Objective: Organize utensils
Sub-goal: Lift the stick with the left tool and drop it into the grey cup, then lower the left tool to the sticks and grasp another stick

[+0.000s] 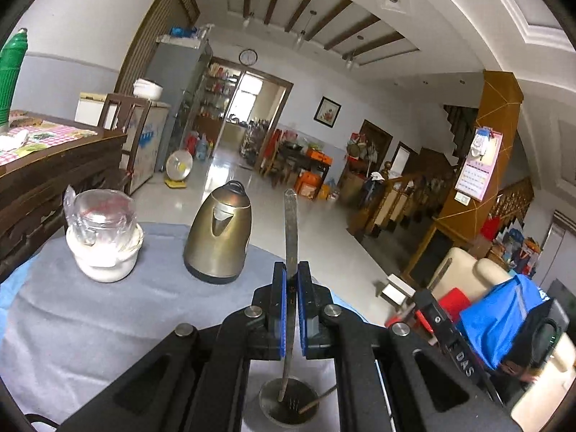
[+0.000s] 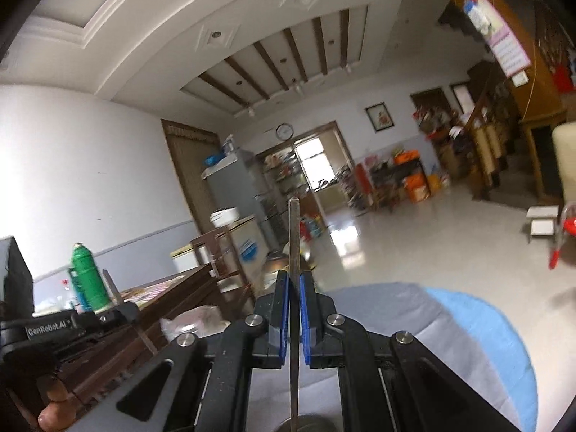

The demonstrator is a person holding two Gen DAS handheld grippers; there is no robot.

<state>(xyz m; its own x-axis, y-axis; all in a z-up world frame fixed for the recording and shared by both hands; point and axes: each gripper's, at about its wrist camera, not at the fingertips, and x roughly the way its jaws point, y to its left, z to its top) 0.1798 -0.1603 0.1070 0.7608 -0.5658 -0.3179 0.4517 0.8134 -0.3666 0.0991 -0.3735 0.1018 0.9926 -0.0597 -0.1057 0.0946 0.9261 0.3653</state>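
Note:
My left gripper [image 1: 291,277] is shut on a flat metal utensil handle [image 1: 291,226] that stands upright between the blue pads. Its lower end reaches into a round metal holder [image 1: 288,401] below the gripper, where a thin wooden stick [image 1: 316,399] also leans. My right gripper [image 2: 294,284] is shut on another thin metal utensil [image 2: 293,237], also upright, its lower end over the rim of the same metal holder [image 2: 306,424]. The left gripper [image 2: 118,309] shows at the left of the right wrist view with its utensil.
The round table carries a grey cloth [image 1: 108,306] over a blue one. A brass-coloured kettle [image 1: 219,234] and a white pot with a clear lid [image 1: 102,237] stand at the far side. A green thermos [image 2: 88,277] stands on a wooden sideboard at left.

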